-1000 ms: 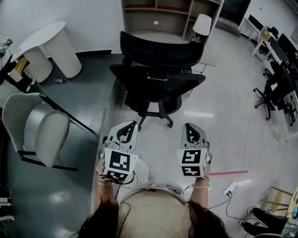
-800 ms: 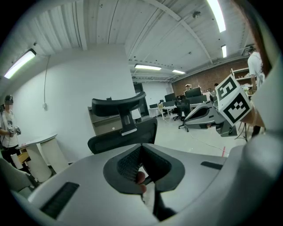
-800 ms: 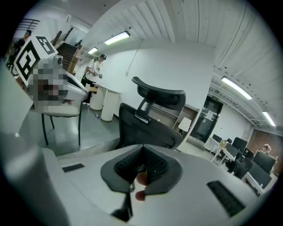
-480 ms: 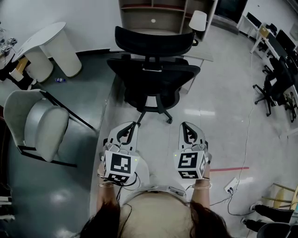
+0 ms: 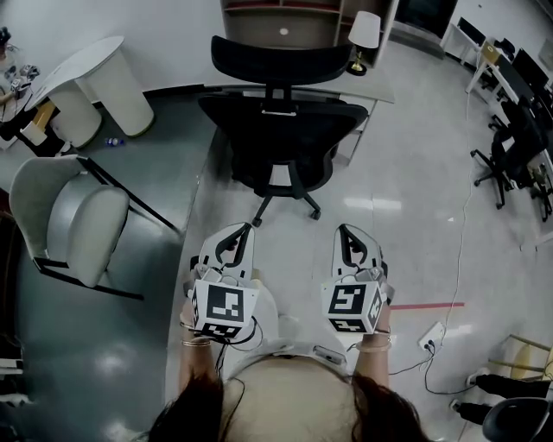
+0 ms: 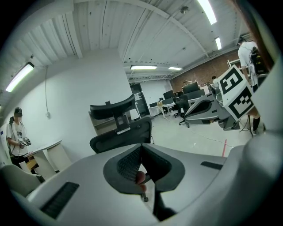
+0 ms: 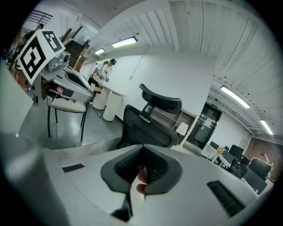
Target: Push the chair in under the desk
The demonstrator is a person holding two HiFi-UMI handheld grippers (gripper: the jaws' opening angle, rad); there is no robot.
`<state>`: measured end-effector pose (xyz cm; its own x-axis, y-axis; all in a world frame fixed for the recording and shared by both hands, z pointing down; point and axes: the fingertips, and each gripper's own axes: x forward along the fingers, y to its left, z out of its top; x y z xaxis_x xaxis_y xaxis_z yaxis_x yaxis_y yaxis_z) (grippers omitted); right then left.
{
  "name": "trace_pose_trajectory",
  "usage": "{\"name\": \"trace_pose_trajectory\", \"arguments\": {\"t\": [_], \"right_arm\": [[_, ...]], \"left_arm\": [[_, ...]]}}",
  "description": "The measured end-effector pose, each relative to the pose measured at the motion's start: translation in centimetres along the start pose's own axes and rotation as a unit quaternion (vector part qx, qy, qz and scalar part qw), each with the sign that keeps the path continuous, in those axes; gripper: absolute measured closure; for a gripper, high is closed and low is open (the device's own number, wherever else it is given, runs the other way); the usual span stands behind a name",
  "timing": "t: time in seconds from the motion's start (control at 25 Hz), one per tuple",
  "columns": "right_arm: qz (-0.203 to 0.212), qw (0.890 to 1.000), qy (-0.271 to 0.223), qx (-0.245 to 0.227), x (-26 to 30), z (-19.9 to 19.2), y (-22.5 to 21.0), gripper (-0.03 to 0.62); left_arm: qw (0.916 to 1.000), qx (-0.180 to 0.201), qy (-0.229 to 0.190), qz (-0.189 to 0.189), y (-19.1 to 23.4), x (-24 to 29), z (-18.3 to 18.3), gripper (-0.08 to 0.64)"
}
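Note:
A black mesh office chair (image 5: 281, 121) with a headrest (image 5: 276, 59) stands on the pale floor, its back turned to me. Beyond it is the light desk (image 5: 371, 88) with its shelf unit (image 5: 285, 17) and a white lamp (image 5: 365, 31). My left gripper (image 5: 245, 229) and right gripper (image 5: 344, 231) are held side by side, short of the chair's wheeled base and apart from it. Both are shut with nothing between the jaws. The left gripper (image 6: 140, 149) looks at the chair (image 6: 121, 132) ahead, as does the right gripper (image 7: 142, 155), with the chair (image 7: 148, 128) a little to its left.
A white-cushioned chair (image 5: 69, 226) stands at the left on the darker floor, and a white round table (image 5: 91, 82) at the far left. Black office chairs (image 5: 518, 155) stand at the right. A red tape line (image 5: 432, 305) and a power strip with cable (image 5: 432, 333) lie at the lower right.
In the head view the black chair now sits higher and more squarely ahead. Both grippers stay shut and hold about the same place in the picture.

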<state>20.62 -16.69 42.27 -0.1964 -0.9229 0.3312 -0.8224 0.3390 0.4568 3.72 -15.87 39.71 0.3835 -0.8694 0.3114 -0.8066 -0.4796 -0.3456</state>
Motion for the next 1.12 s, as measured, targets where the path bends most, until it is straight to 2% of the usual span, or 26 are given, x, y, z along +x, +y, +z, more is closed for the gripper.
{"name": "trace_pose_trajectory", "arguments": {"t": [0.48, 0.76, 0.92, 1.12], "right_arm": [[0.003, 1.0, -0.011, 0.011, -3.1, -0.8, 1.7, 0.57], [0.016, 0.999, -0.009, 0.046, -4.1, -1.3, 2.6, 0.571], [0.006, 0.999, -0.017, 0.037, -4.7, -1.3, 2.5, 0.569], [-0.005, 0.999, -0.018, 0.034, -4.8, -1.9, 1.5, 0.571]], "left_arm": [[0.9996, 0.018, -0.006, 0.018, -1.3, -3.6, -0.4, 0.548], [0.9987, 0.038, -0.011, 0.031, -1.2, -4.9, -0.3, 0.548], [0.9976, 0.055, -0.013, 0.039, -1.7, -5.0, 0.0, 0.548], [0.9972, 0.057, -0.014, 0.046, -2.5, -4.6, 0.1, 0.548]]}}
